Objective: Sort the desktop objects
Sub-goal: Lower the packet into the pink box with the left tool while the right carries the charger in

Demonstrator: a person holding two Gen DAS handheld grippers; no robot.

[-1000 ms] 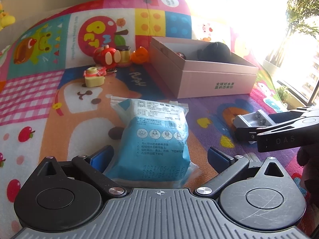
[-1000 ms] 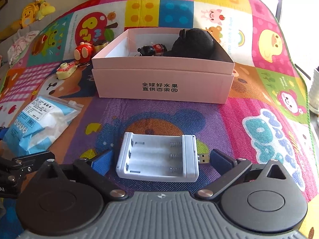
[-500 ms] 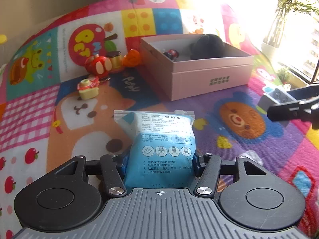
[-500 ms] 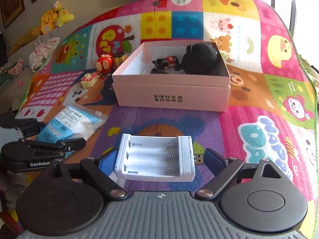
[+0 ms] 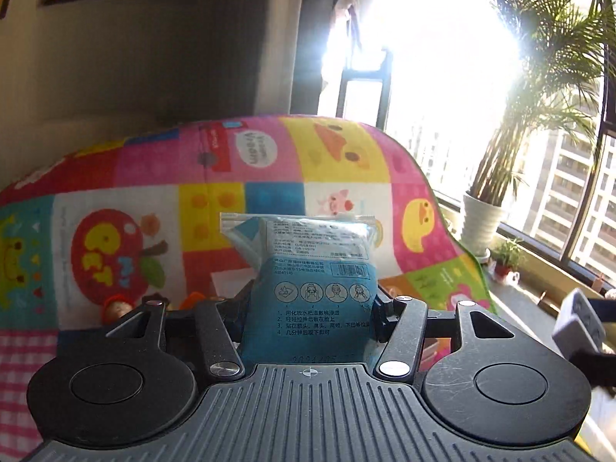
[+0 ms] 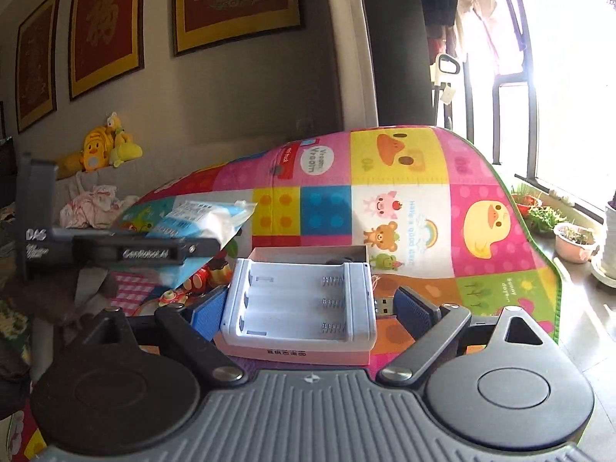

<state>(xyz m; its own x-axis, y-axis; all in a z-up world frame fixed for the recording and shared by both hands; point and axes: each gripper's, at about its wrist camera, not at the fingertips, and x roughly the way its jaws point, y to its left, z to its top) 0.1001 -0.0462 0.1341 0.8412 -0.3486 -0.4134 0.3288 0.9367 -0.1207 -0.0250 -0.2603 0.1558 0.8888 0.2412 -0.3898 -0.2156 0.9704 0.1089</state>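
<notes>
Blue, soft mask packet [image 5: 313, 288] sat squeezed in the left gripper [image 5: 308, 319], mid-frame; it looked light and squashy. Hard white battery charger [image 6: 300, 304] filled the right gripper [image 6: 308, 308], held by its sides.

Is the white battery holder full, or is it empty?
Empty. In the right wrist view the battery holder, held between the right gripper's fingers, shows three bare slots with their springs and no batteries.

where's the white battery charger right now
In the right wrist view, the white battery charger sits between the right gripper's blue pads, lifted above the pink box.
</notes>
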